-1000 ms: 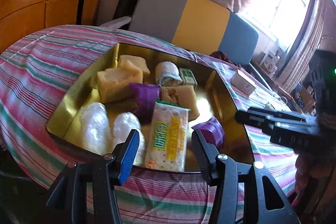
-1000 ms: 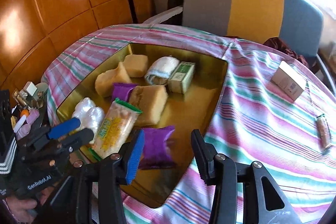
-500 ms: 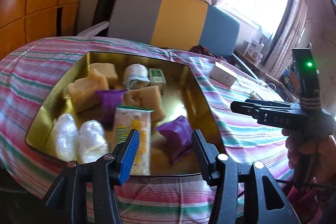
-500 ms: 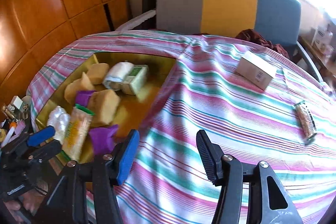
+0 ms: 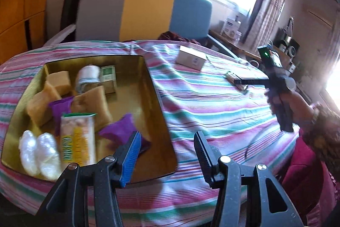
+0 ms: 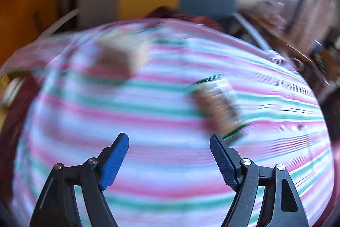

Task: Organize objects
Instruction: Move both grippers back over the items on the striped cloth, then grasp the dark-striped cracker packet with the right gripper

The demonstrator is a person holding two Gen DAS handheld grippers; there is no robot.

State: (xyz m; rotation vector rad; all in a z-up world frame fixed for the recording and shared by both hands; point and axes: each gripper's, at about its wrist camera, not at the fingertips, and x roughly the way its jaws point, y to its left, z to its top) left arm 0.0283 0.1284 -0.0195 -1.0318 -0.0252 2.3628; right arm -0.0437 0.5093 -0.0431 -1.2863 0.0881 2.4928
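Both grippers hang open over the striped table, holding nothing.

The left gripper (image 5: 166, 143) sits spread at the near right corner of the gold tray (image 5: 158, 103), which holds sponges, purple packets (image 5: 122, 130) and a cracker pack (image 5: 77, 139). The right gripper (image 6: 169, 145), jaws wide apart, hovers above the tablecloth (image 6: 148, 103) with a blurred snack bar (image 6: 221, 104) just ahead of its right finger and a small box (image 6: 119, 57) farther back to the left.
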